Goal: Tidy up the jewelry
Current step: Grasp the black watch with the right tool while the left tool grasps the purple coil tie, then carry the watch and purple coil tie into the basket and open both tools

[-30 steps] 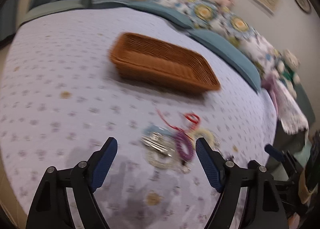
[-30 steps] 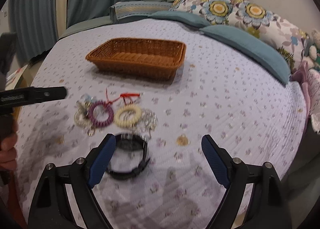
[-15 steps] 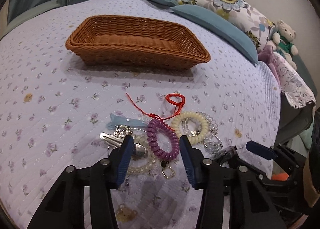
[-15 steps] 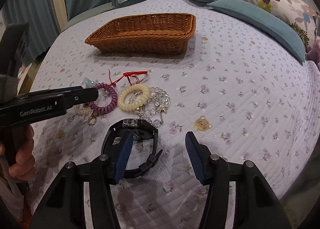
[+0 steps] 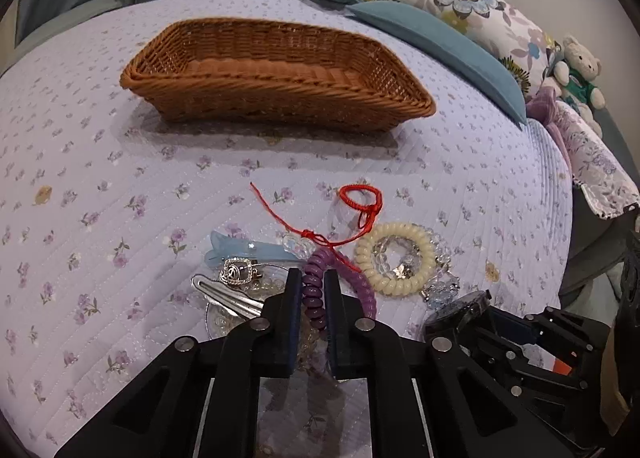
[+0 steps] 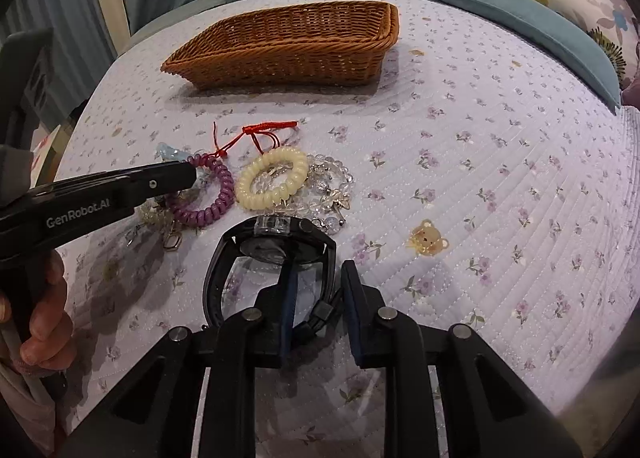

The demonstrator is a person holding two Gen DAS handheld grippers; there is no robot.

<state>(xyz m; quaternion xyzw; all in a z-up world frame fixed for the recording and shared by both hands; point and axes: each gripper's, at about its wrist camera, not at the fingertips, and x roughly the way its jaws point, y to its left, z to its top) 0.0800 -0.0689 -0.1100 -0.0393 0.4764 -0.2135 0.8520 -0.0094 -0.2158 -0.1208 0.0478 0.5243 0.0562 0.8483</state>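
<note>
A pile of jewelry lies on the lilac quilt. My left gripper [image 5: 309,276] is shut on the purple spiral bracelet [image 5: 362,288], which also shows in the right wrist view [image 6: 208,194]. My right gripper [image 6: 318,272] has its fingers close around the strap of a black watch [image 6: 268,246] that lies on the quilt; a narrow gap still shows beside the strap. A cream spiral bracelet [image 5: 394,258], a red cord [image 5: 360,200], a clear bead bracelet [image 6: 332,186], a light blue clip [image 5: 240,250] and a silver clip [image 5: 224,294] lie around them.
An empty brown wicker basket [image 5: 276,102] stands on the quilt beyond the pile, also in the right wrist view [image 6: 288,58]. Blue and floral pillows [image 5: 432,38] line the far side. A teddy bear [image 5: 580,74] sits at the right. The bed edge drops off at the right.
Both grippers came down onto the pile and closed. The left one closed on the purple spiral bracelet; the right one narrowed around the black watch strap.
</note>
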